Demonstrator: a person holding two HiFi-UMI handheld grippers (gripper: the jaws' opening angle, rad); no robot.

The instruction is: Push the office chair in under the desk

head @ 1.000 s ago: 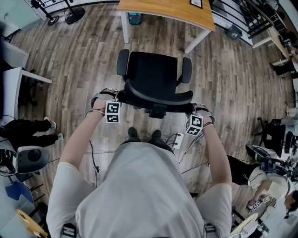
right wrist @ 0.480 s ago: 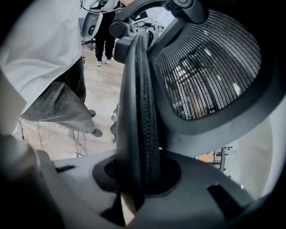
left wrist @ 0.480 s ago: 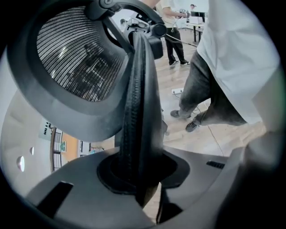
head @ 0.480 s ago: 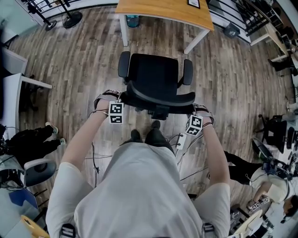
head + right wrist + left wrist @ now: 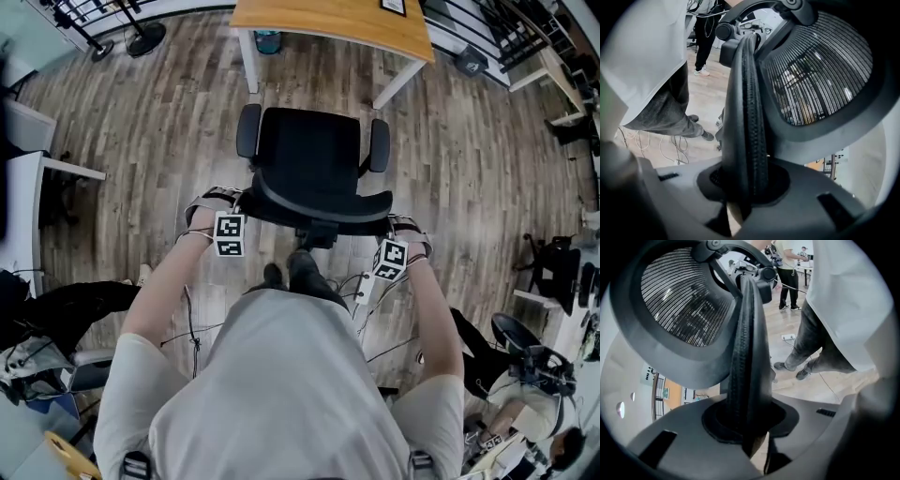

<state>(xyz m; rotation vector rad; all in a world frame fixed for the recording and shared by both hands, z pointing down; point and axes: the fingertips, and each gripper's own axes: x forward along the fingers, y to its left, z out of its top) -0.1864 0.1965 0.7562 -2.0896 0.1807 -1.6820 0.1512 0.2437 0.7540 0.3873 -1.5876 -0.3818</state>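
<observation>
On one office chair [image 5: 314,155], two hand-held grippers [image 5: 241,200] [image 5: 389,225]

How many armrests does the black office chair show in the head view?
2. The left armrest sits at the picture's left of the seat, the right armrest at its right. None seems hidden.

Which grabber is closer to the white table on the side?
Left. The left gripper grips the edge of the chair backrest on the side of the white table; the right gripper grips its far edge. Both grippers' jaws have just been closing on it.
</observation>
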